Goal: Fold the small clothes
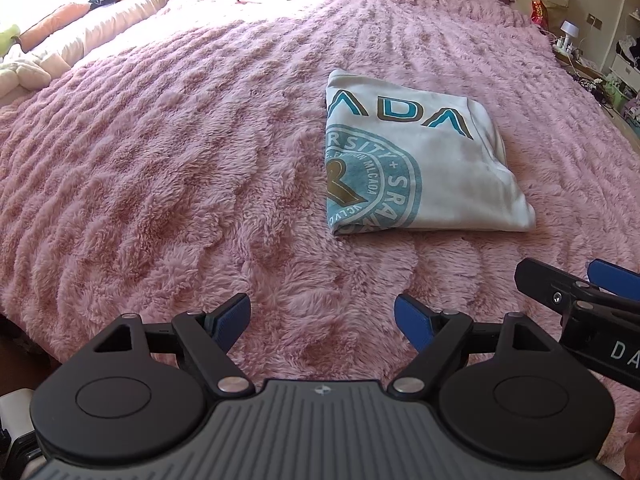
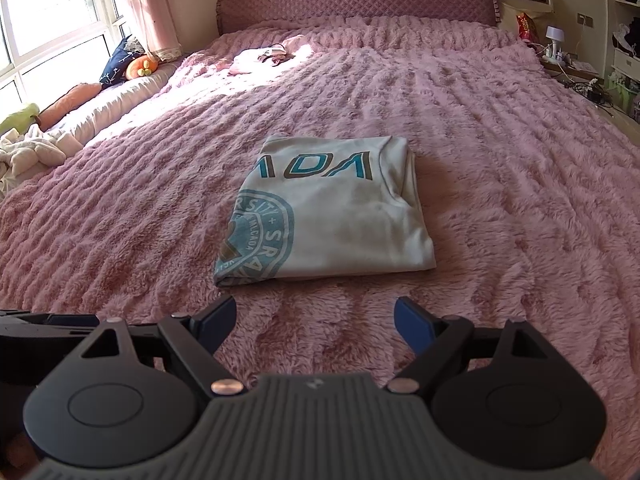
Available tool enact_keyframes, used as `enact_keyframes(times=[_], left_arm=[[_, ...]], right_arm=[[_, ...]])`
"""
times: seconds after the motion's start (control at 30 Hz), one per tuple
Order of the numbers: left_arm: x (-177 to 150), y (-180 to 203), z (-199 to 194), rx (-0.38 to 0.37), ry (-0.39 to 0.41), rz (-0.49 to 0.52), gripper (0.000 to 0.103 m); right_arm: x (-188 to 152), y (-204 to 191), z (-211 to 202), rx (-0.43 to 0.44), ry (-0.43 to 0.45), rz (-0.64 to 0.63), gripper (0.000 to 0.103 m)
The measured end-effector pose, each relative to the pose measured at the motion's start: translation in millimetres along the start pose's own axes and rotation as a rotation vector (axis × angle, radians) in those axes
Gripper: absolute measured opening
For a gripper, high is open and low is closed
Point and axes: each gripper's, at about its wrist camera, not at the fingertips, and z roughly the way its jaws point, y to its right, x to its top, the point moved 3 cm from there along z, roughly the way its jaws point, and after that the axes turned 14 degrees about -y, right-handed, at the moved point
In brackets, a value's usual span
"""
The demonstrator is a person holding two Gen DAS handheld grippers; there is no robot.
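**Folded shirt on the bed, both grippers empty**

The shirt (image 1: 416,160) lay folded into a neat rectangle on the pink blanket (image 1: 160,160), its teal print facing up. The left gripper (image 1: 322,320) was spread wide and held nothing, hovering near the blanket's front edge, short of the shirt. The right gripper (image 2: 314,320) was likewise spread and empty, just before the shirt's near edge. Only the right view showed the headboard (image 2: 356,4) and window (image 2: 48,20); only the left view showed the right gripper's fingers from the side.
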Motion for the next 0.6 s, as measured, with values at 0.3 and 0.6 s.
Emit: enact_keyframes(times=[0.3,0.6], left_arm=[[2.0,1.8,0.1,-0.012,0.001,0.002,0.095],[2.7,4.2,1.7,-0.02,0.011,0.01,0.095]], right_arm=[[0.2,0.3,0.5,0.004,0.0,0.001,0.082],[-0.1,-0.2,1.1,0.005,-0.002,0.002,0.082]])
